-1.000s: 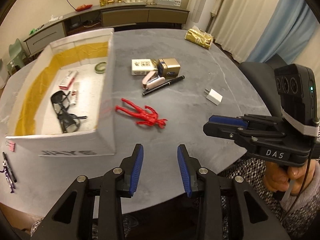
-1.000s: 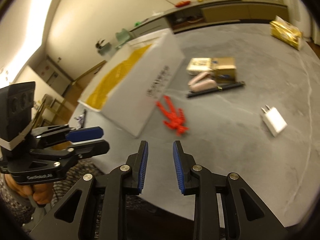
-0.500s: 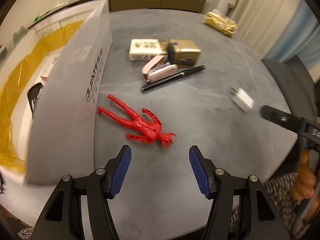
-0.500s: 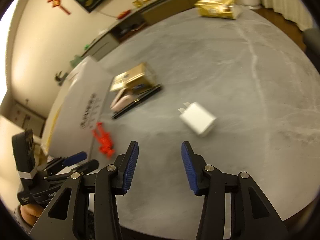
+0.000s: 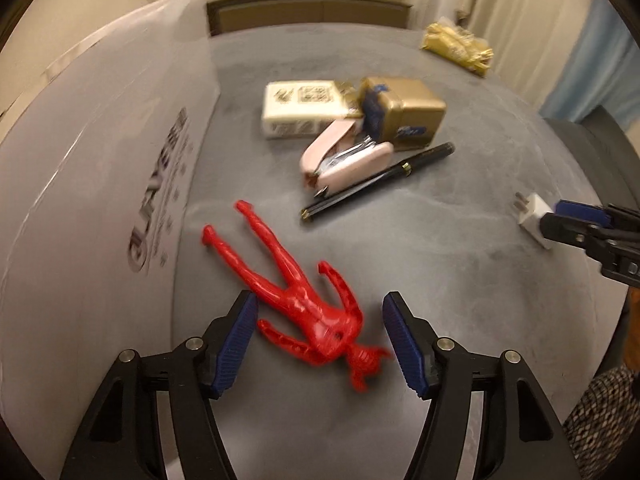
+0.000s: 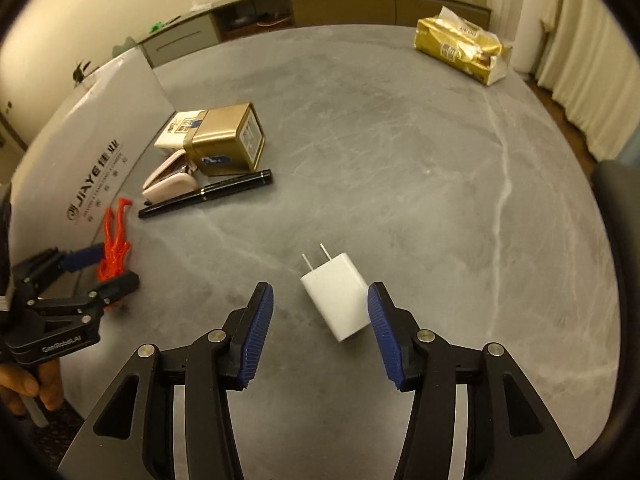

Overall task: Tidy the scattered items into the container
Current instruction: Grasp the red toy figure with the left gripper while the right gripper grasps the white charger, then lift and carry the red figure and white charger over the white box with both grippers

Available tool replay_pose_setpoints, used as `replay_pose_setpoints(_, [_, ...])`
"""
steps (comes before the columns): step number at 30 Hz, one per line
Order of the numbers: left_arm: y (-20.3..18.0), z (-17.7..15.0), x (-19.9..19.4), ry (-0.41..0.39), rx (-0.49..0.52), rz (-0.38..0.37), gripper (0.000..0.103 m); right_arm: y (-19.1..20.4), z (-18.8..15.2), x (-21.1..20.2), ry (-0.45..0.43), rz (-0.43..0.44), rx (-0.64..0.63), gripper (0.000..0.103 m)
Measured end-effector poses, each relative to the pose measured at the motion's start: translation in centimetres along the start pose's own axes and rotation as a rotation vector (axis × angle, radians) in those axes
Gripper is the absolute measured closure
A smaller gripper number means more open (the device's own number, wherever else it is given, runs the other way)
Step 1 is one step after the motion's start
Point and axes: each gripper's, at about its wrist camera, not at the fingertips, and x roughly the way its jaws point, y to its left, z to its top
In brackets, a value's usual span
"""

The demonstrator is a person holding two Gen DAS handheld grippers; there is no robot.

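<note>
Left wrist: jaws spread wide, straddling red figure [image 5: 308, 308]; right's gape around white charger [image 6: 340, 300].

Two low wrist views, shared table [image 6: 400, 152]

You see a matt grey, marble-veined worktop [image 6: 420, 168], a glossy red plastic figure [image 5: 296, 296], a smooth white plastic charger [image 6: 340, 300] and a shiny gold metal tin [image 6: 228, 140].

Lying on the table [image 6: 400, 128]: one red figure [image 5: 298, 300], one white charger [image 6: 338, 302], one black pen [image 6: 206, 194], one pink stapler [image 6: 170, 180], one gold tin [image 6: 226, 140], one white pack [image 5: 302, 110], one gold tissue pack [image 6: 462, 48]. One white box [image 5: 100, 180] sitting alongside. Two grippers showing.
</note>
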Motion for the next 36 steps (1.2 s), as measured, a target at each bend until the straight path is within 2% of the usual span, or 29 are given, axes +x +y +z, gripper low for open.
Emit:
replay_pose_setpoints(1, [0.1, 0.0, -0.1, -0.014, 0.011, -0.027, 0.049, 0.1, 0.0, 0.0, -0.002, -0.008, -0.005, 0.054])
replay_pose_setpoints(4, [0.7, 0.0, -0.3, -0.034, 0.002, -0.081, 0.050, 0.4, 0.0, 0.0, -0.010, -0.052, -0.028, 0.076])
replay_pose_setpoints(6, [1.0, -0.2, -0.4, -0.037, -0.009, -0.104, 0.050, 0.4, 0.0, 0.0, -0.013, -0.063, -0.033, 0.080])
replay_pose_setpoints(10, [0.9, -0.4, -0.5, -0.039, -0.018, -0.102, 0.049, 0.6, 0.2, 0.2, -0.016, -0.064, -0.039, 0.079])
replay_pose_setpoints(13, [1.0, -0.5, -0.5, -0.052, -0.035, -0.086, 0.047, 0.4, 0.2, 0.4, -0.012, -0.083, -0.038, 0.061])
replay_pose_setpoints(14, [1.0, -0.6, -0.6, -0.054, -0.038, -0.074, 0.040, 0.2, 0.2, 0.6, -0.010, -0.086, -0.034, 0.057])
replay_pose_setpoints(15, [1.1, -0.6, -0.6, -0.055, -0.042, -0.061, 0.034, 0.0, 0.2, 0.6, -0.013, -0.087, -0.028, 0.055])
replay_pose_setpoints(18, [1.2, -0.9, -0.6, -0.074, -0.054, -0.046, 0.033, -0.4, 0.2, 0.9, -0.016, -0.095, -0.022, 0.049])
replay_pose_setpoints(20, [0.8, -0.9, -0.5, -0.078, -0.027, -0.048, 0.033, -0.3, 0.1, 1.6, 0.011, -0.114, -0.037, 0.049])
replay_pose_setpoints(23, [0.1, -0.8, -0.4, -0.080, 0.027, -0.073, 0.050, -0.3, -0.1, 2.4, 0.040, -0.125, -0.047, 0.050])
replay_pose_setpoints(24, [0.0, -0.8, -0.5, -0.077, 0.032, -0.089, 0.050, -0.4, -0.1, 2.3, 0.043, -0.116, -0.039, 0.052])
replay_pose_setpoints(26, [0.2, -0.8, -0.6, -0.079, 0.022, -0.115, 0.050, -0.6, -0.1, 2.2, 0.045, -0.100, -0.022, 0.069])
replay_pose_setpoints(27, [0.3, -0.8, -0.7, -0.082, 0.016, -0.123, 0.050, -0.7, -0.1, 2.1, 0.039, -0.097, -0.016, 0.071])
replay_pose_setpoints(36, [1.1, -0.1, -2.1, -0.126, -0.024, -0.163, 0.050, -1.8, -0.1, 1.7, 0.037, 0.007, 0.074, 0.071])
